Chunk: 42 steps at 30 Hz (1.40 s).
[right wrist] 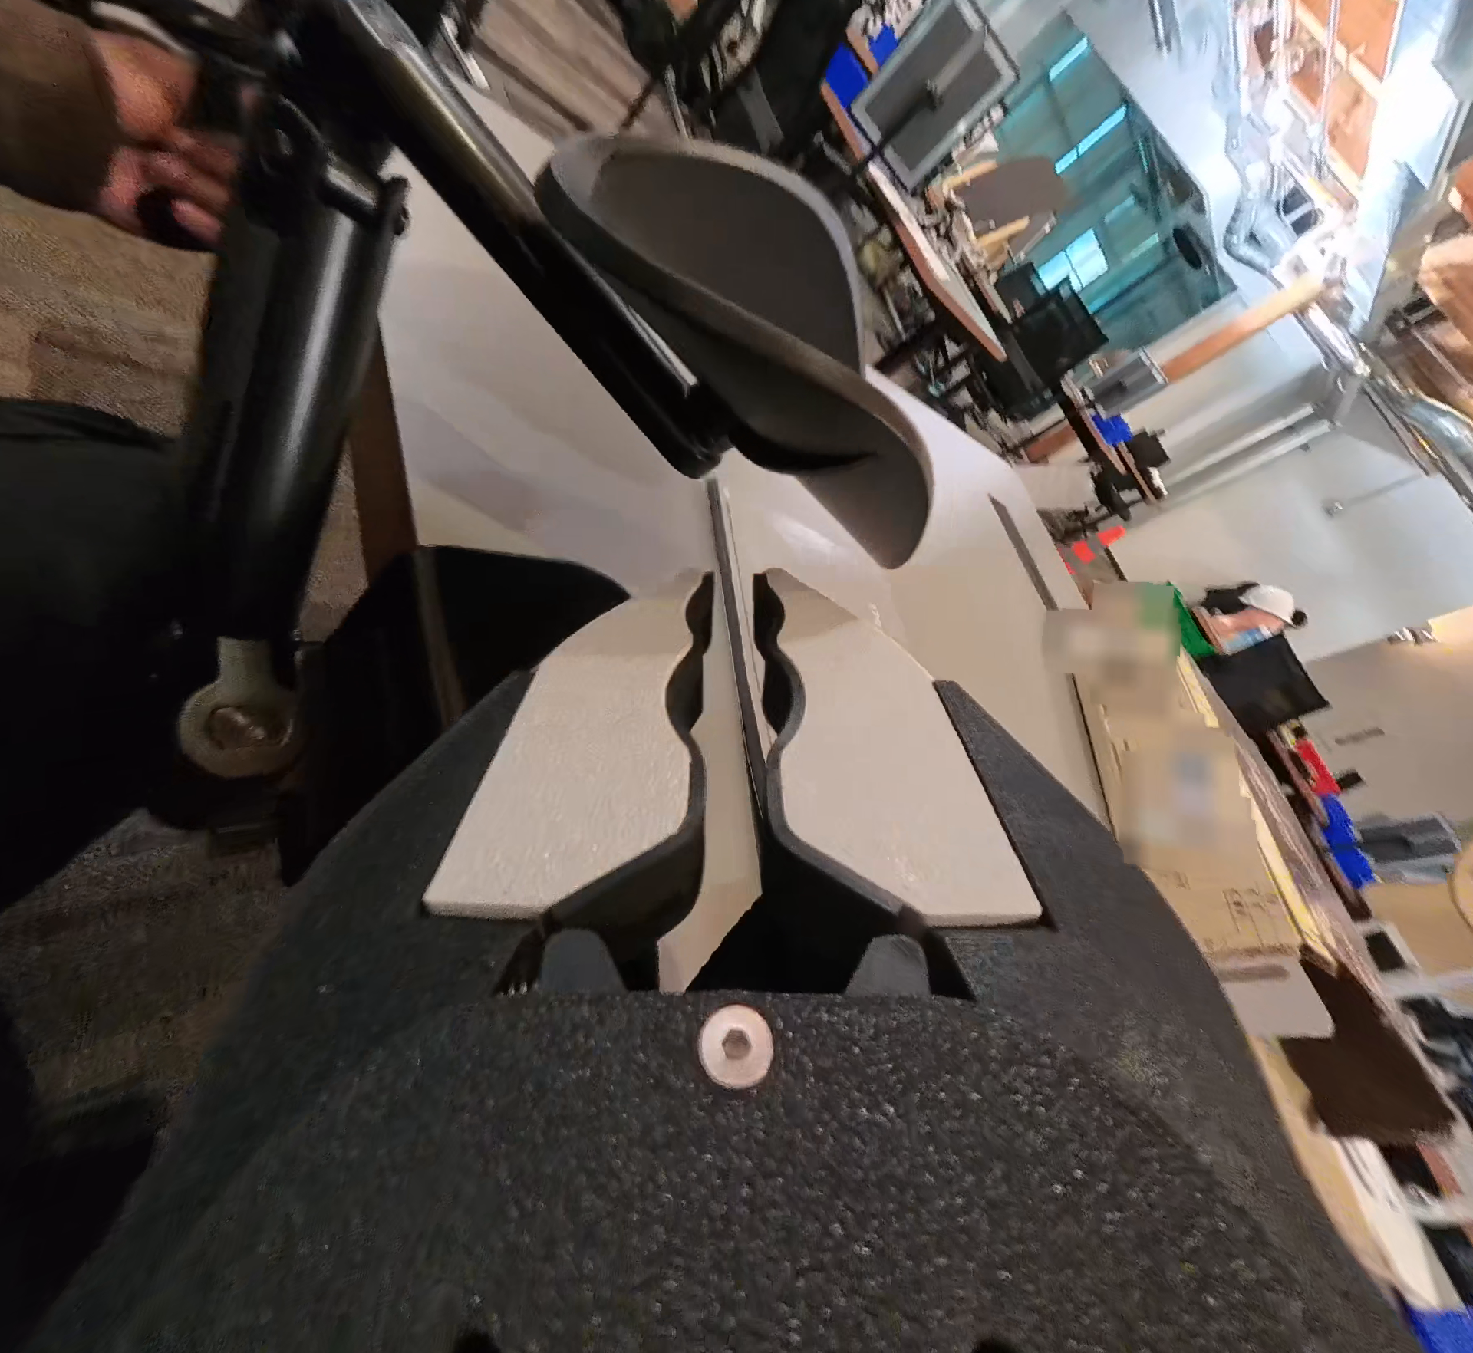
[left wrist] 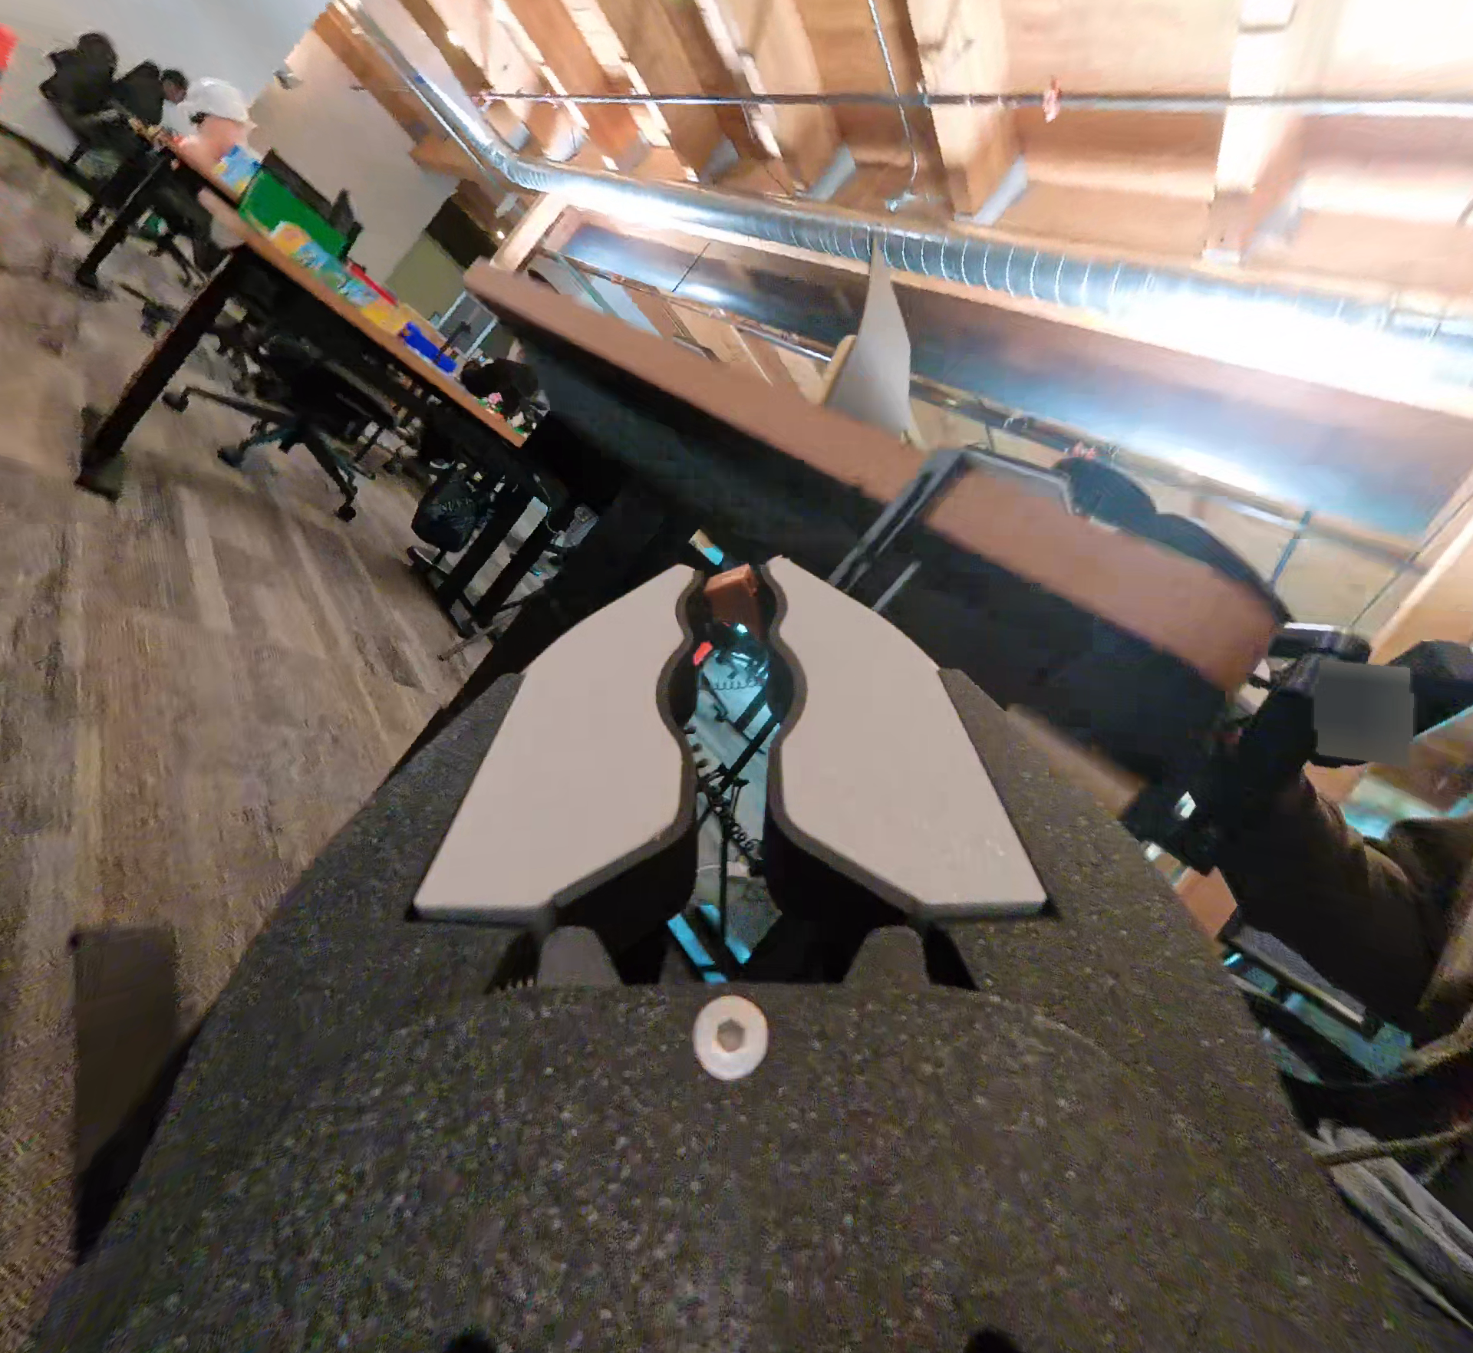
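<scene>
My left gripper (left wrist: 731, 578) hangs in the air, tilted, and points under a wood-topped desk (left wrist: 797, 430). Its jaws stand a narrow gap apart. A small brown shape (left wrist: 729, 593) shows between the tips; I cannot tell whether it is held or lies behind. My right gripper (right wrist: 733, 589) has its fingers close on either side of a thin white panel (right wrist: 478, 398), whose dark edge (right wrist: 729, 621) runs down through the gap. A dark grey chair armrest (right wrist: 717, 311) on black posts is just beyond the right fingertips. The other gripper (left wrist: 1307, 709) shows at the right in the left wrist view.
Grey carpet (left wrist: 159, 637) lies at the left. Long desks with coloured boxes (left wrist: 287, 215) and office chairs (left wrist: 311, 414) stand beyond. A person's hand (right wrist: 159, 151) and a brown sleeve (left wrist: 1339, 892) are close by. Monitors (right wrist: 932, 79) and blue bins (right wrist: 1347, 844) line further desks.
</scene>
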### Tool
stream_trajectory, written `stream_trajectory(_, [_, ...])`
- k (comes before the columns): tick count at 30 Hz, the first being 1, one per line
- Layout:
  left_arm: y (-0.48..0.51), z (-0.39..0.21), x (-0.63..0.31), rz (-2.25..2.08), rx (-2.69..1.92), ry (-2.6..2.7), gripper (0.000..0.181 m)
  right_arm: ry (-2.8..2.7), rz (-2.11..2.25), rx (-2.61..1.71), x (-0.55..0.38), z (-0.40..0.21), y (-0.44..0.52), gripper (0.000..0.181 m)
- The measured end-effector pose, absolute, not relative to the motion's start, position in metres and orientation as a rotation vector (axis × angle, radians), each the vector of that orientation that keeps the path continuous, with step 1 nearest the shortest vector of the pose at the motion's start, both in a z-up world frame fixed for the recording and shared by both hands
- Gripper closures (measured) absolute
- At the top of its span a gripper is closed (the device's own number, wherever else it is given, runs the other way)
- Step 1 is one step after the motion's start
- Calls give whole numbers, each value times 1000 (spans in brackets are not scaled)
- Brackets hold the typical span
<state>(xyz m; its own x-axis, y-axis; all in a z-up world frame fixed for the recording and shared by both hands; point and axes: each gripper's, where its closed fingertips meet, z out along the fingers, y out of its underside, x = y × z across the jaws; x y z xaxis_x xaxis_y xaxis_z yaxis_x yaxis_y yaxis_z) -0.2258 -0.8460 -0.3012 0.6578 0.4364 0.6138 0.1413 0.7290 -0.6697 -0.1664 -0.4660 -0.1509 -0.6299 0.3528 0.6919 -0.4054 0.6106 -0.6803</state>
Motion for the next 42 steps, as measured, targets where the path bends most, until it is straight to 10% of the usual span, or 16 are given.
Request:
stream_trajectory(19, [-523,56,-156,618,-1415,-203,169,-1997,1913,-58,-82,-78,-339,172])
stream_trajectory(32, [-208,101,-149,560,-1583,-186,169,-2005,1718,-218,-110,-103,-183,172])
stream_trajectory(42, [46,22,-311,463,-1857,-175,168,-1836,2189,-437,-129,-76,-107,169])
